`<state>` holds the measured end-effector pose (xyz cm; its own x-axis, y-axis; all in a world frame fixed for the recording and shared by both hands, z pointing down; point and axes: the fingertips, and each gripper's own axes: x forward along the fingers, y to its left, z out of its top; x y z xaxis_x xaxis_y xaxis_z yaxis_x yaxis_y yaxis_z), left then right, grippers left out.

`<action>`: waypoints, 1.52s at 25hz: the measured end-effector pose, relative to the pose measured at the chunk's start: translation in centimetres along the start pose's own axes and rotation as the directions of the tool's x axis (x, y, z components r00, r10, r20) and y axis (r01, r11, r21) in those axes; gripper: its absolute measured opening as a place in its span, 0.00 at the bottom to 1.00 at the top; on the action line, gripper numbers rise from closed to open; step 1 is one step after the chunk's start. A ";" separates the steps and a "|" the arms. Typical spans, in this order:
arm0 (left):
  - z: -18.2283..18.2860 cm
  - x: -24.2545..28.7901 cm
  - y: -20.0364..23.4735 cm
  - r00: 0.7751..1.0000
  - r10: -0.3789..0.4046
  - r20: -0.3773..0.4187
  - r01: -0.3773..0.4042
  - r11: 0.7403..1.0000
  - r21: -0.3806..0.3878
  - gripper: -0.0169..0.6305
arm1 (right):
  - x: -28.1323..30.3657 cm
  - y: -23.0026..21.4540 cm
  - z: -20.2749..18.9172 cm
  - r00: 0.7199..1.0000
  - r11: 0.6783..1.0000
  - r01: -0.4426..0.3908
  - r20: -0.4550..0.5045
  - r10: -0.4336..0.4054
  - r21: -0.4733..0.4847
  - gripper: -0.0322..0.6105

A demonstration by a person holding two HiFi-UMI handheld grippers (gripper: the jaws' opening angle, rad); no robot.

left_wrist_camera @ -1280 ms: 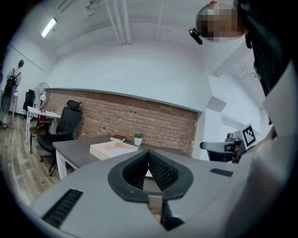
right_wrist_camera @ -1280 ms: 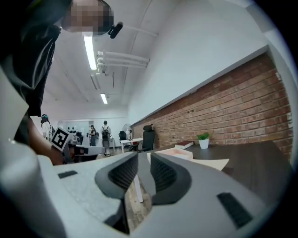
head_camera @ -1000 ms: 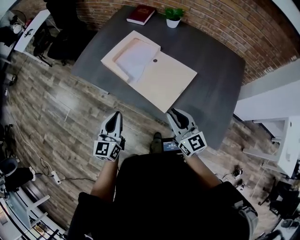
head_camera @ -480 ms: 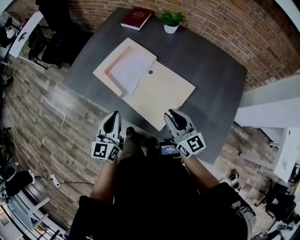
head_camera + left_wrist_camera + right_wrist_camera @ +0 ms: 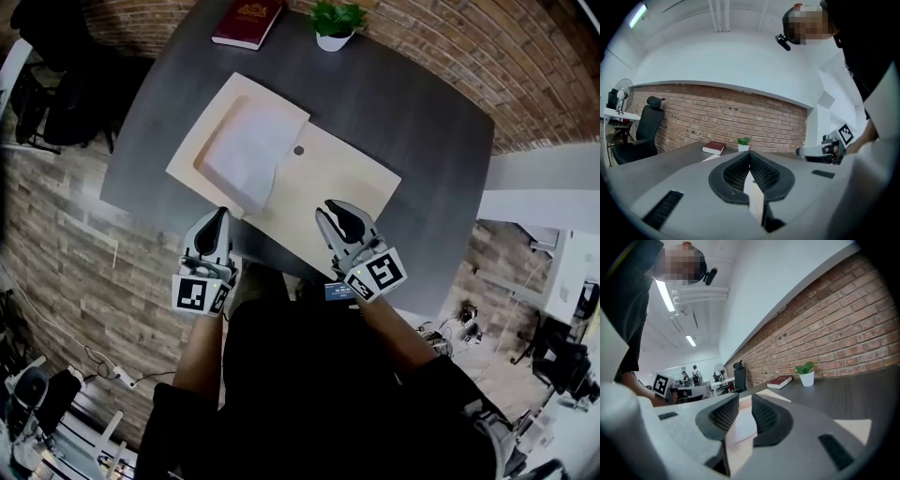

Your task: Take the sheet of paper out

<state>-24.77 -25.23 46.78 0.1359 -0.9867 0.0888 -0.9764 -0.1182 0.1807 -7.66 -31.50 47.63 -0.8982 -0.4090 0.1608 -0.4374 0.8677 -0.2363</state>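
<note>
A: Grippers?
B: I read left gripper clenched on nothing, right gripper slightly parted.
A: Paper?
B: Sheet of paper lies in the folder, ahead of both.

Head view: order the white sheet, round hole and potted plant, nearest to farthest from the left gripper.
From the left gripper:
1. white sheet, just ahead
2. round hole, ahead and right
3. potted plant, farthest back, right
</note>
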 end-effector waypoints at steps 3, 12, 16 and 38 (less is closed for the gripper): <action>-0.3 2.1 2.8 0.999 -0.039 -0.018 0.039 0.999 -0.017 0.02 | 3.5 -0.8 -1.0 0.997 0.998 0.047 -0.062 -0.045 0.033 0.18; -2.2 6.8 4.9 0.968 -0.233 -0.093 0.235 0.972 0.011 0.02 | 11.3 -3.3 -7.5 0.943 0.967 0.209 -0.293 -0.159 0.147 0.18; -2.8 7.9 5.3 0.949 -0.299 -0.104 0.298 0.954 -0.025 0.02 | 14.1 -4.5 -10.2 0.912 0.956 0.255 -0.364 -0.187 0.146 0.18; -2.0 8.9 7.9 0.927 -0.372 -0.056 0.367 0.927 -0.078 0.02 | 18.6 -7.0 -16.5 0.642 0.947 0.208 -0.695 -0.322 -0.246 0.19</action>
<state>-30.97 -34.75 50.92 0.4985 -0.8641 0.0695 -0.8420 -0.4635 0.2761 -20.62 -40.49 68.10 -0.4065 -0.3455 0.8458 -0.5907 0.8056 0.0452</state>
